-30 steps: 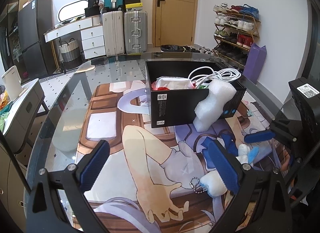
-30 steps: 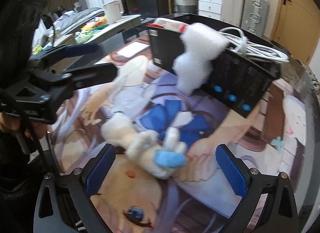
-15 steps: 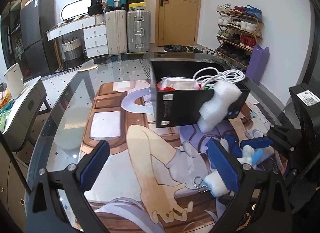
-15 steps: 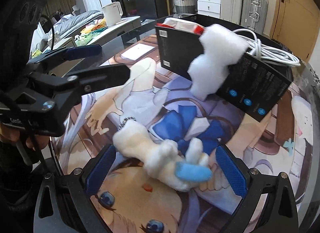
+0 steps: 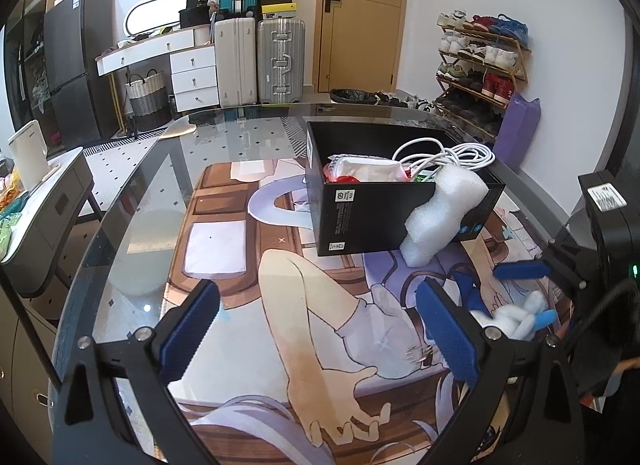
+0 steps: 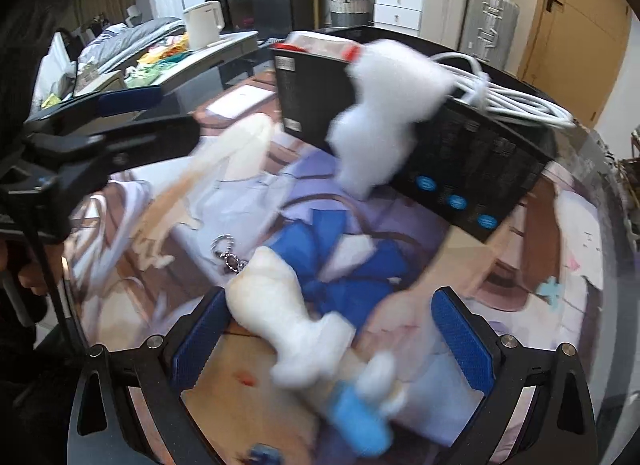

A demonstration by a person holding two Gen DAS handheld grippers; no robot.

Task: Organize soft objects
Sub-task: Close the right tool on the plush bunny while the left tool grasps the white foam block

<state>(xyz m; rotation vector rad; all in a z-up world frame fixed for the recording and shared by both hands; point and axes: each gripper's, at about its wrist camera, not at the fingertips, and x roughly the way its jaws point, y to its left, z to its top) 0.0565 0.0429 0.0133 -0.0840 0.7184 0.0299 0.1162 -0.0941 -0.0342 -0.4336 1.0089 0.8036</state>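
On the glass table, over its printed mat, a white plush toy with a blue tip and a metal keyring lies near the front edge, between the spread fingers of the right gripper; its jaws stand wide apart and nothing is clamped, though the left pad seems to touch the plush body. Farther toward the middle of the table stands a black box holding a white cable and a red-and-white packet; a white foam piece leans against its front wall. Beside the toy, the left gripper hangs open and empty above the mat. Judged by appearance, the plush is light, soft and compressible; its thick middle body offers the surest hold, whereas the dangling keyring and thin blue tip would slip.
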